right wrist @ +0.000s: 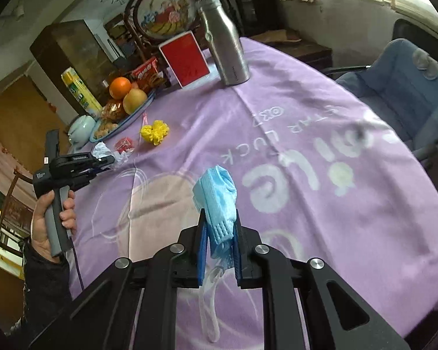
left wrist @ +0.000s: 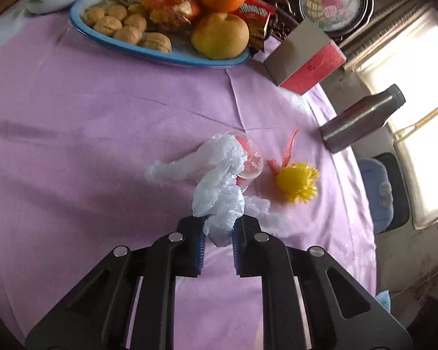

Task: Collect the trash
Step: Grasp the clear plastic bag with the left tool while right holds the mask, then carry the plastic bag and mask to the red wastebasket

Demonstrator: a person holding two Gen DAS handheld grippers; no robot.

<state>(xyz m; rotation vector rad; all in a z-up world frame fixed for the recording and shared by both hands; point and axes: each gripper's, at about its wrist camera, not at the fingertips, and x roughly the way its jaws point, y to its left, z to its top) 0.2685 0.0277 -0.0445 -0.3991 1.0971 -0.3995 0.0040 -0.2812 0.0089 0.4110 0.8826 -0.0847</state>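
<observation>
Left claw (left wrist: 219, 233): you had it closed on one end of the crumpled clear plastic bag (left wrist: 219, 180); the blue pads pressed the plastic from both sides.
Plastic bag: the rest of it lay on the purple cloth of the bench (left wrist: 102, 116), in front of your left claw, and it partly covered a clear plastic cup (left wrist: 252, 163) that lay on its side with something pink inside.
Yellow ball: a yellow frilly ball (left wrist: 297, 182) with red strands lay just beside the cup, apart from the bag.
Right claw (right wrist: 220, 239): you had it closed on a folded blue face mask (right wrist: 217, 198); the mask stood up between the 2 pads, and its white ear loop hung down below them.
Mask position: it was above the bench, over the pale print on the cloth; I cannot tell if it touched the cloth.
Your left hand (right wrist: 52, 218): in the right wrist view it gripped the grey handle of the left tool, at the left edge of the bench.
Far side of bench: a blue-rimmed plate (left wrist: 160, 57) carried walnuts, 1 orange, 1 apple and wrapped snacks; near it stood a red and white box (left wrist: 303, 58) and a steel bottle (right wrist: 224, 40).
Chair: a blue padded chair (right wrist: 400, 87) stood beside the bench.
</observation>
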